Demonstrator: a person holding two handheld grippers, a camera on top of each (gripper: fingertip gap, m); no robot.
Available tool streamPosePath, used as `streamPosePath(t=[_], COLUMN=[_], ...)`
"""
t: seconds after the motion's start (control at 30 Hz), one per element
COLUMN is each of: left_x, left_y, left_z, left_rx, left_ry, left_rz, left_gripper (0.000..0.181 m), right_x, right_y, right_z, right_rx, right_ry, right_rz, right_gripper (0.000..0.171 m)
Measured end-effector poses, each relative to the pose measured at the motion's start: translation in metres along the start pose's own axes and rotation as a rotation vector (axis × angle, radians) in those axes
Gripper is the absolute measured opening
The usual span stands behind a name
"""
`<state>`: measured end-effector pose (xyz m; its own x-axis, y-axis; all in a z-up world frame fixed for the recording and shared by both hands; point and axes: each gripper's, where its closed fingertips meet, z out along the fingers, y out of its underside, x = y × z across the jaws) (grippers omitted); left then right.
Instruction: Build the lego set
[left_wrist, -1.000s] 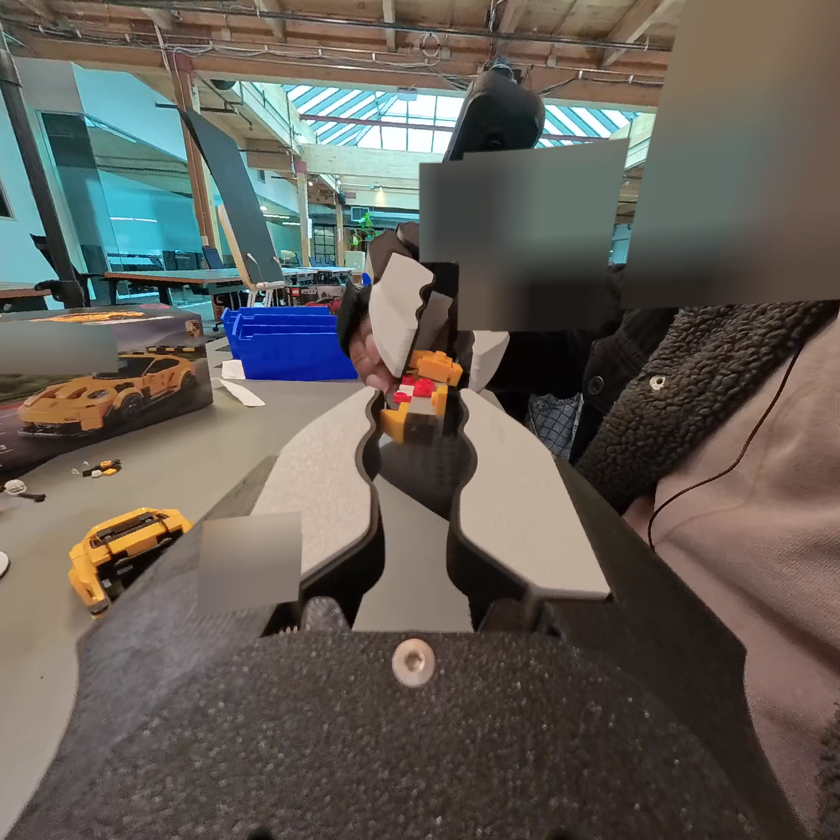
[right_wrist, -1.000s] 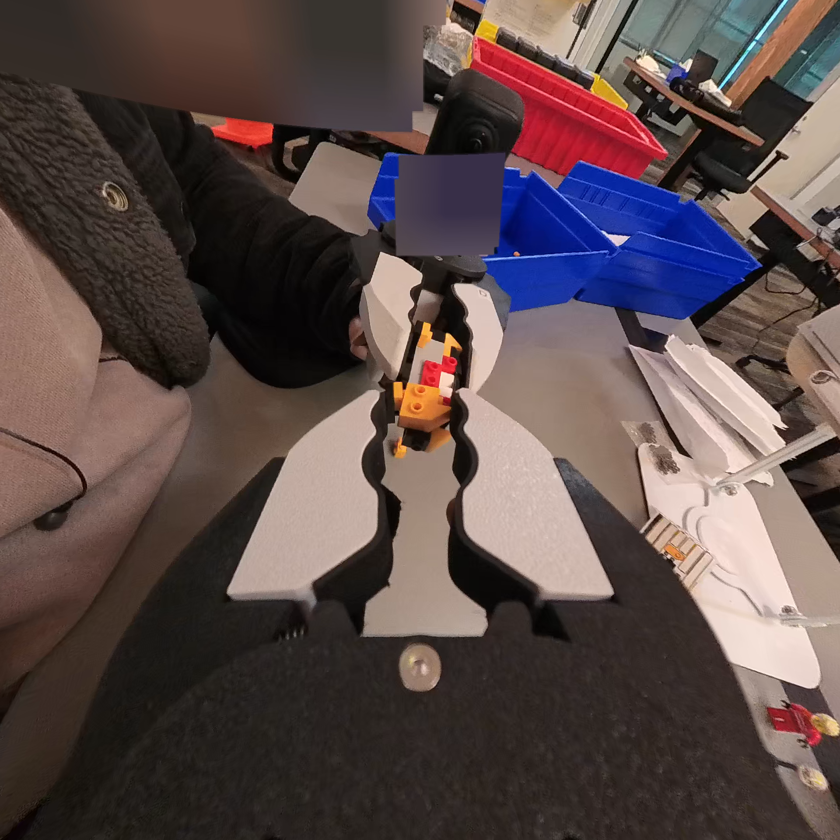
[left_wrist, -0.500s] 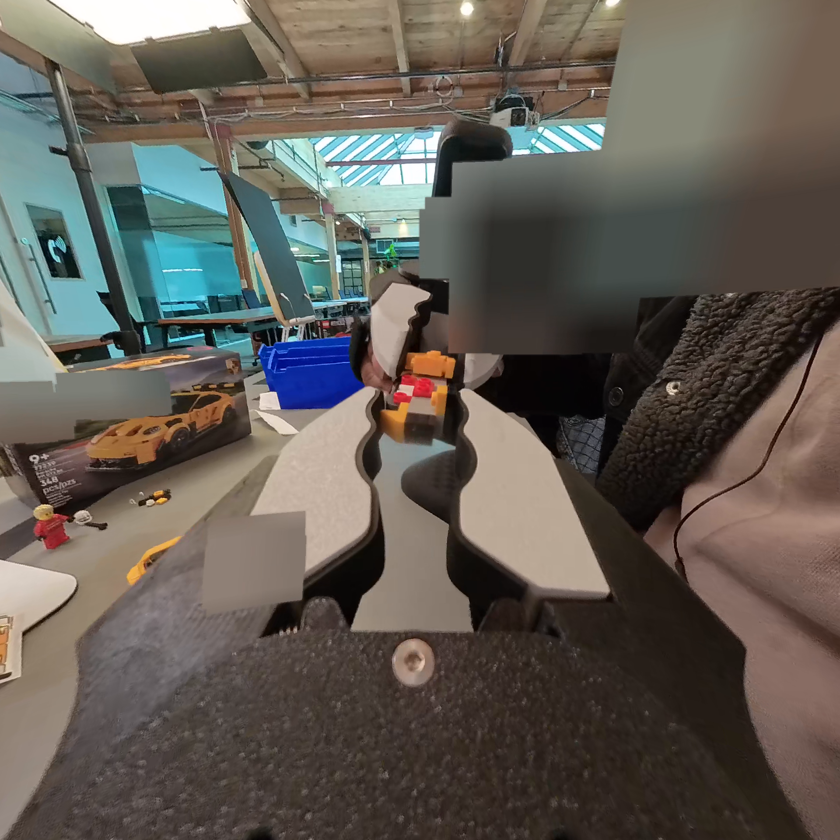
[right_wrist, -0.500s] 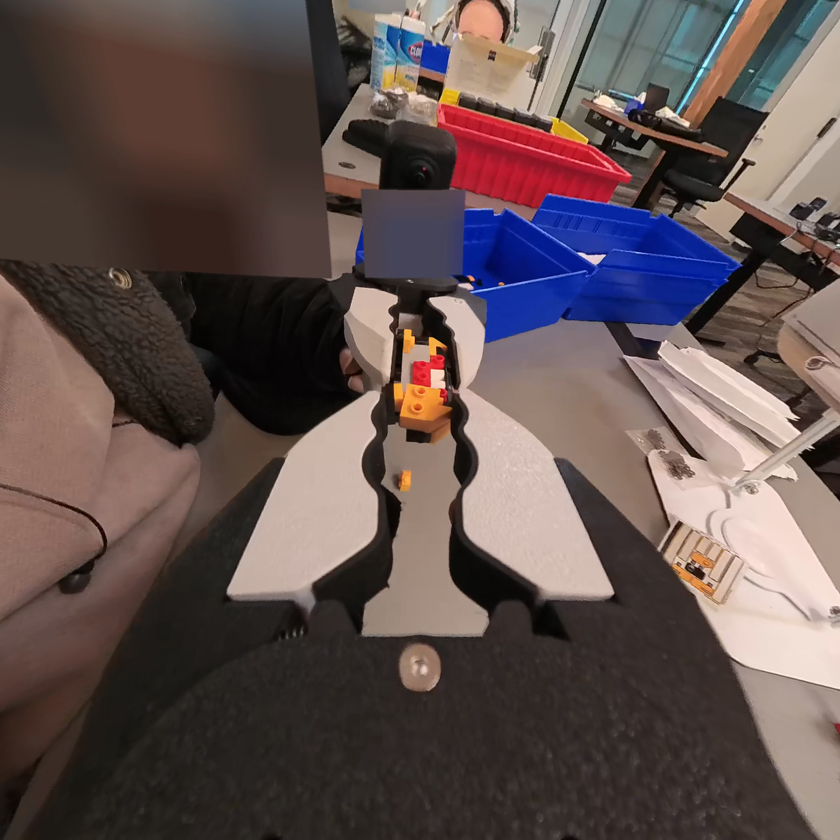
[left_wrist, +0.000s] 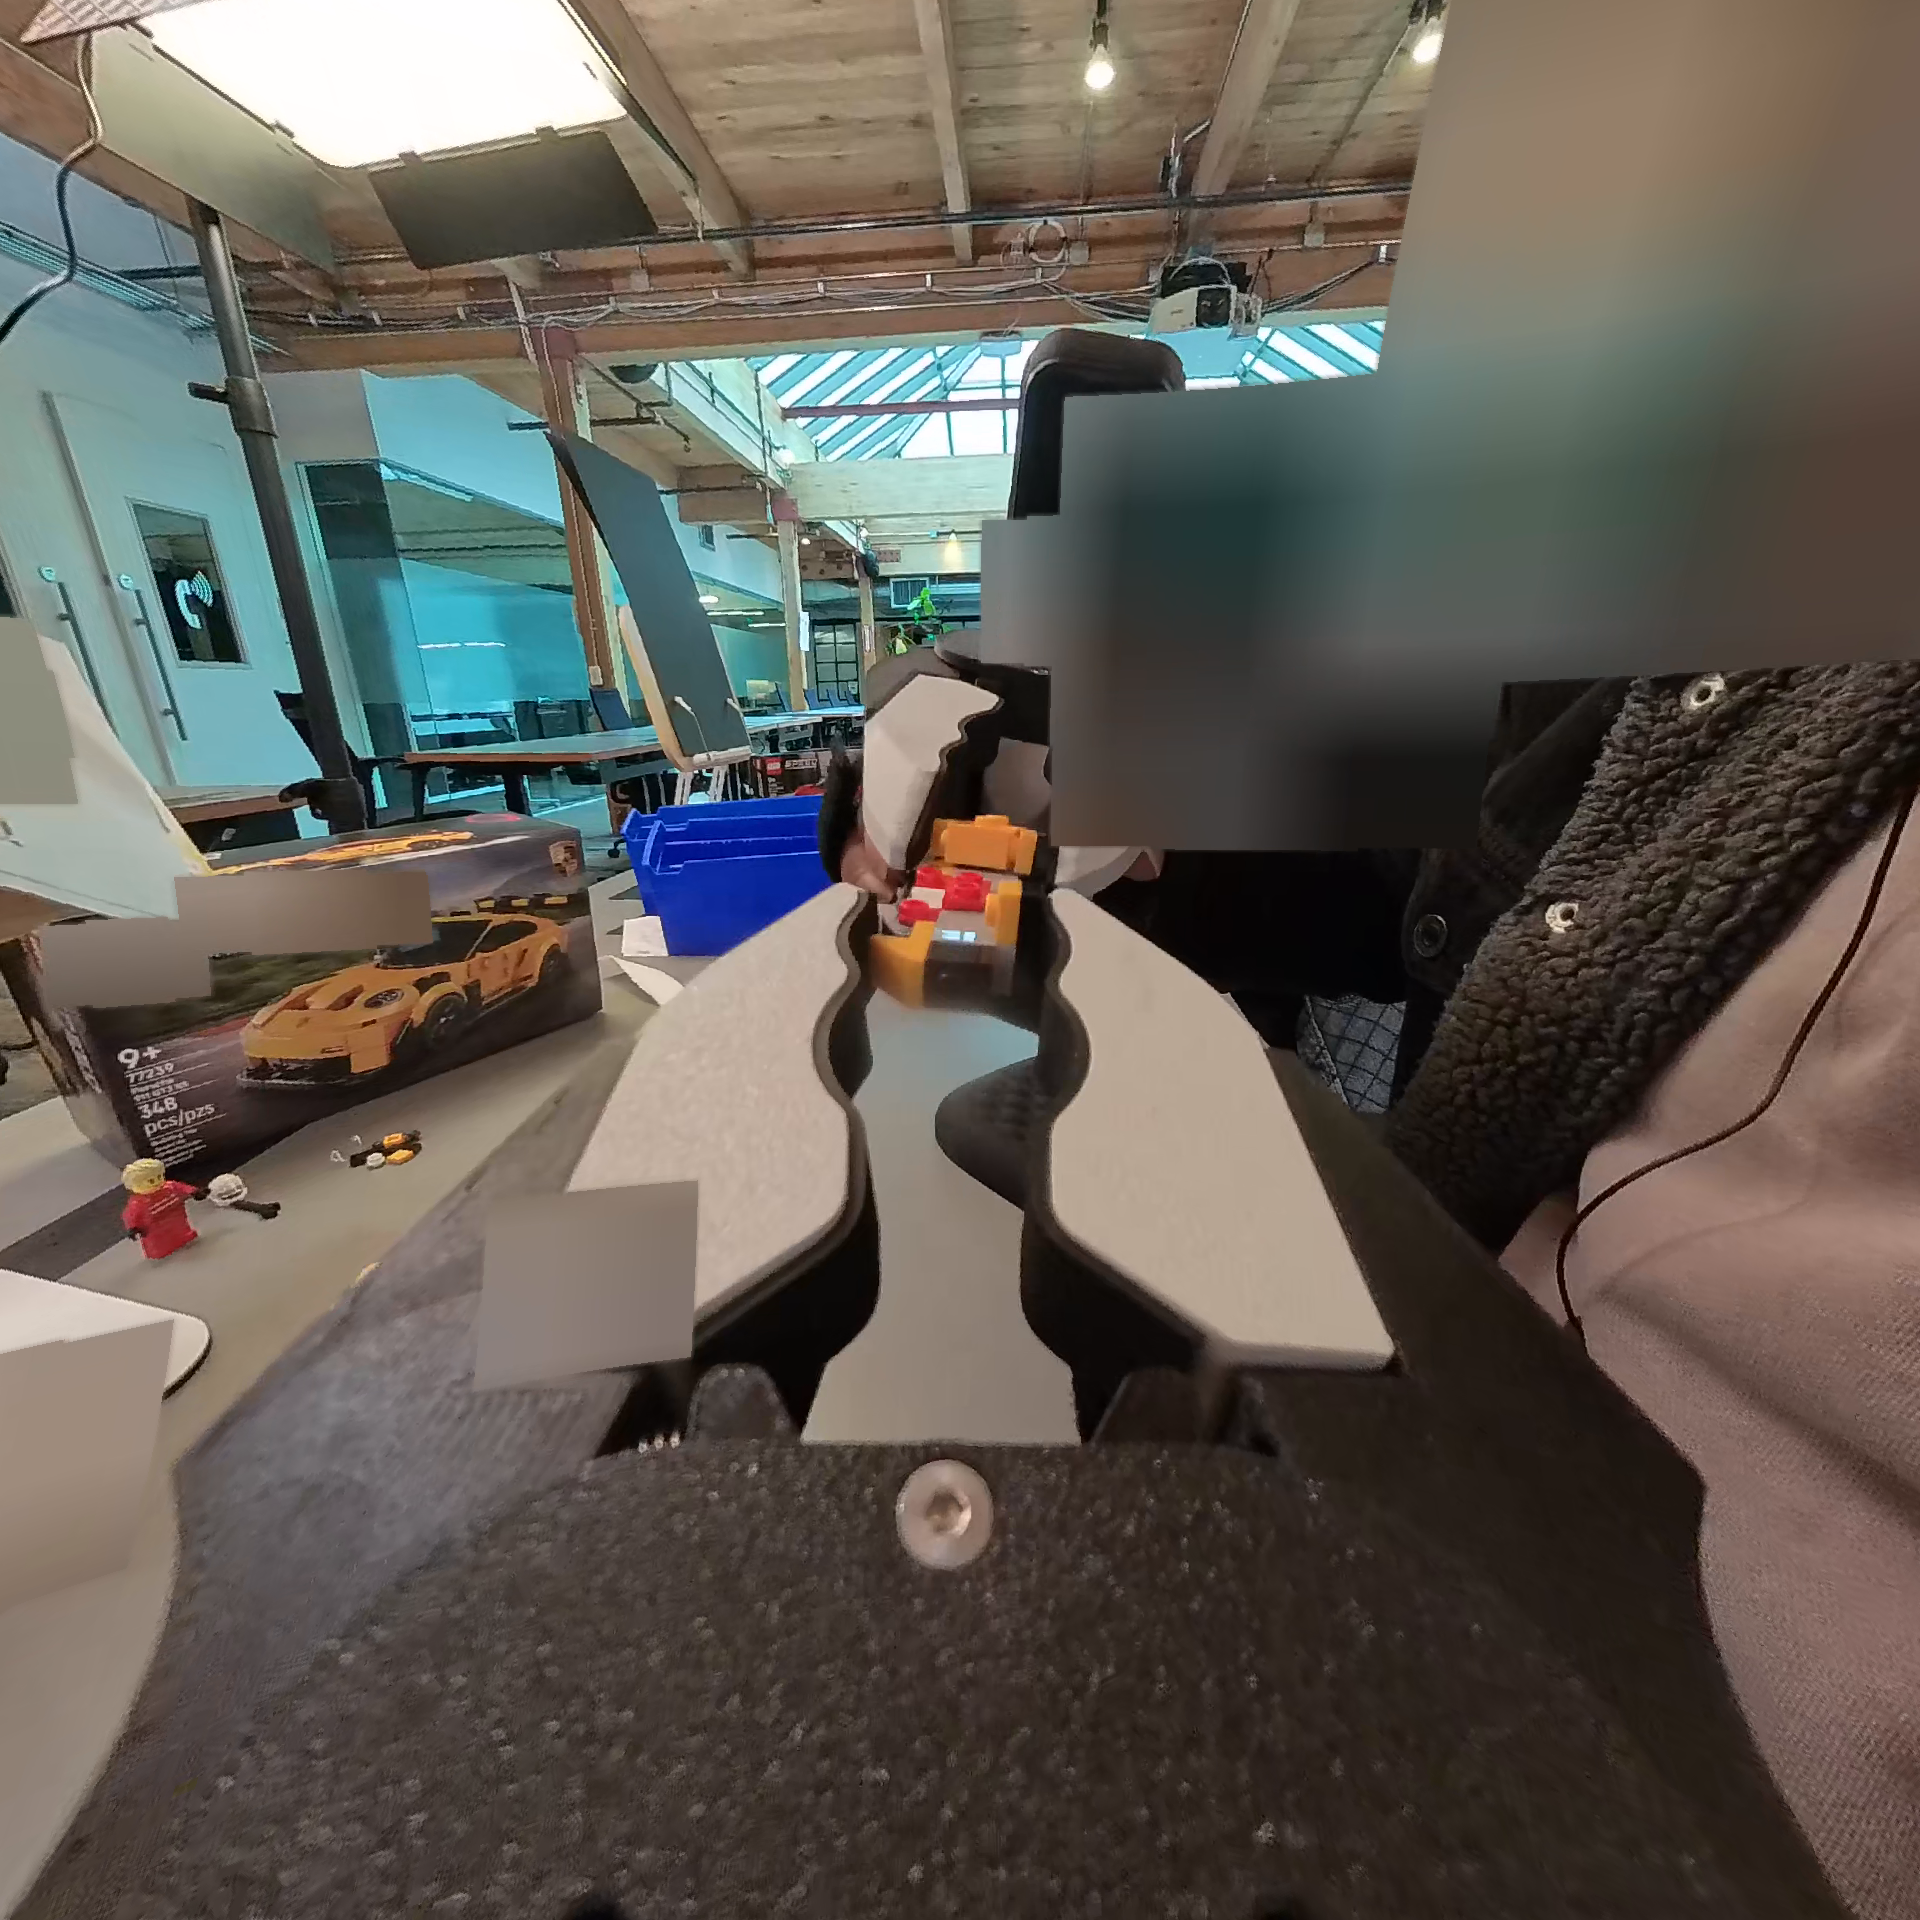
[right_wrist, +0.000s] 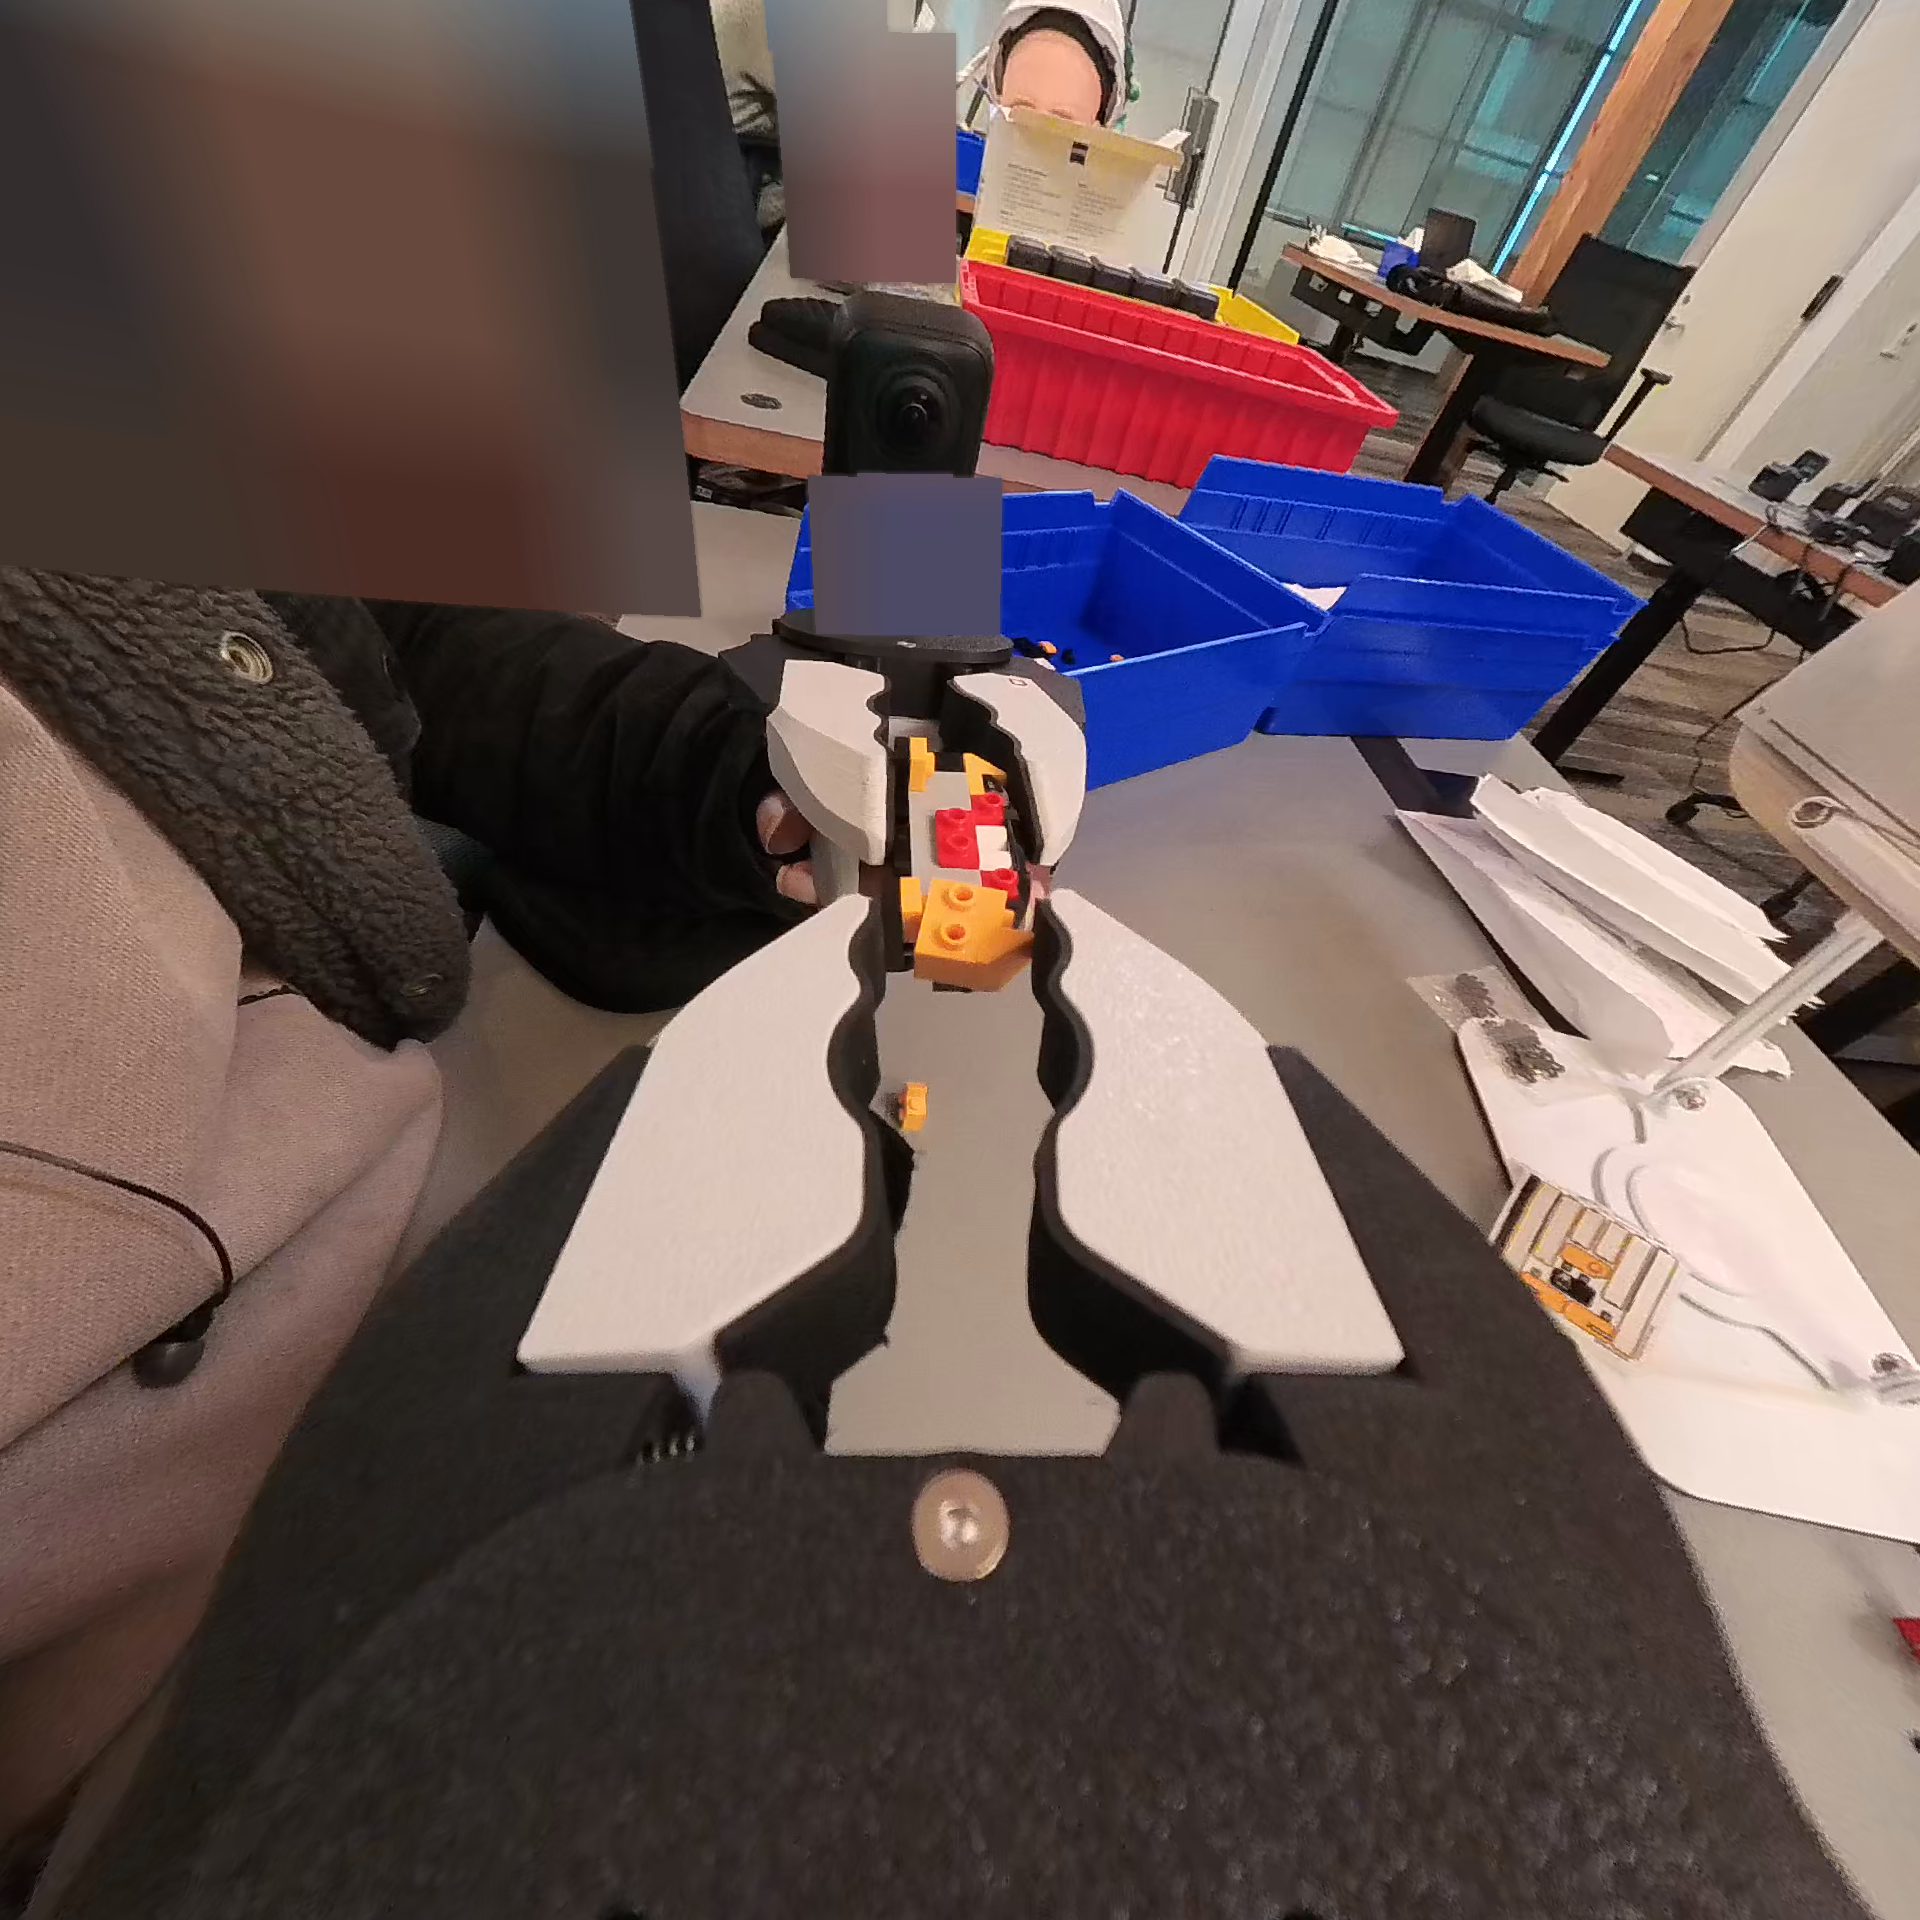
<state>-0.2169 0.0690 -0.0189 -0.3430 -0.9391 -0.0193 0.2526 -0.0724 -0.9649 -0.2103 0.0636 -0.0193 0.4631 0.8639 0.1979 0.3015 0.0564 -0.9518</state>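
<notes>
Two wavy-edged grey grippers, left and right, pinch studded orange-red brick assembly.

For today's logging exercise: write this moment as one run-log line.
left gripper: shut on lego assembly | right gripper: shut on lego assembly | small orange piece: on table

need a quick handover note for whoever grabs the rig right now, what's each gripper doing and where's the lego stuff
Left hand-held gripper and right hand-held gripper: both shut on the orange, red and black lego sub-assembly, held between them above the grey table.
A small orange piece lies loose on the table under the right gripper.
Minifigure, a few small parts and the set box lie to the left; blue bins behind.
Done: sub-assembly partly built. Left: retrieve the loose piece and finish the car.
</notes>
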Motion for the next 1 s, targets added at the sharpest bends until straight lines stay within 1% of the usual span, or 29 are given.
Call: streamPosePath(t=[0.23,0.63,1.0], left_x=[0.002,0.008,0.023], left_y=[-0.002,-0.010,-0.026], left_z=[0.000,-0.002,-0.004], left_rx=[0.005,0.058,0.137], left_ry=[0.002,0.023,0.063], left_rz=[0.023,0.058,0.155], left_gripper=[0.029,0.028,0.028], right_x=[-0.001,-0.006,-0.018], right_y=[0.002,-0.007,-0.025], right_z=[0.002,0.006,0.004], right_rx=[-0.006,0.067,0.145], right_ry=[0.001,0.000,0.042], right_rz=[0.008,0.000,-0.120], right_gripper=[0.027,0.027,0.029])
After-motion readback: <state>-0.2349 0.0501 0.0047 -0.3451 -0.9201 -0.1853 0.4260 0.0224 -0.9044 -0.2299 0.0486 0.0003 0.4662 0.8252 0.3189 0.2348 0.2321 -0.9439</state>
